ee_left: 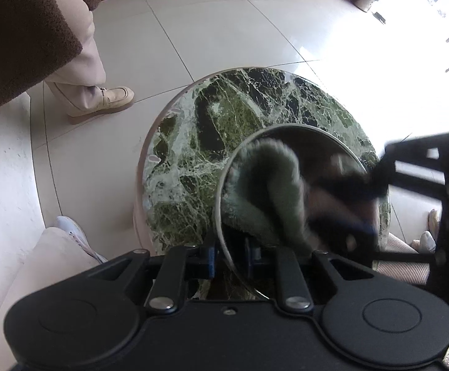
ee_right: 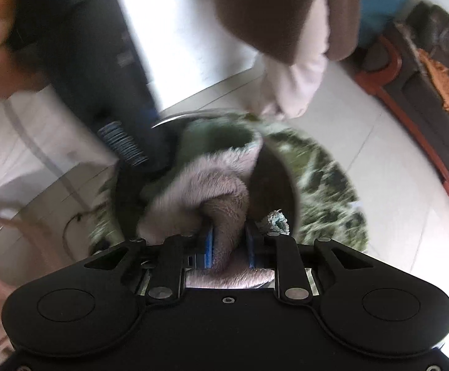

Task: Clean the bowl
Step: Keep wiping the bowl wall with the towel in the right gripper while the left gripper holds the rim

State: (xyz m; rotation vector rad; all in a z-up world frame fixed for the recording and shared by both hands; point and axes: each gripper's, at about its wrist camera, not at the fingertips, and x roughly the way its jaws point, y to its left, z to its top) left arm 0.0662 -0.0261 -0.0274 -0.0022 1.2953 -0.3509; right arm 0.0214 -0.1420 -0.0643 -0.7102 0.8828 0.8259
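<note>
A shiny metal bowl stands on a round green marble table. My left gripper is shut on the bowl's near rim, one finger inside and one outside. A fluffy grey cloth lies bunched inside the bowl. My right gripper, blurred, reaches into the bowl from the right. In the right wrist view my right gripper is shut on a fold of the cloth, which fills much of the bowl. The left gripper stands at the bowl's far left rim.
A person in a brown coat, cream trousers and a beige shoe stands on the tiled floor just beyond the table. A light trouser leg is at lower left. A dark sofa with a wooden frame lines the room's edge.
</note>
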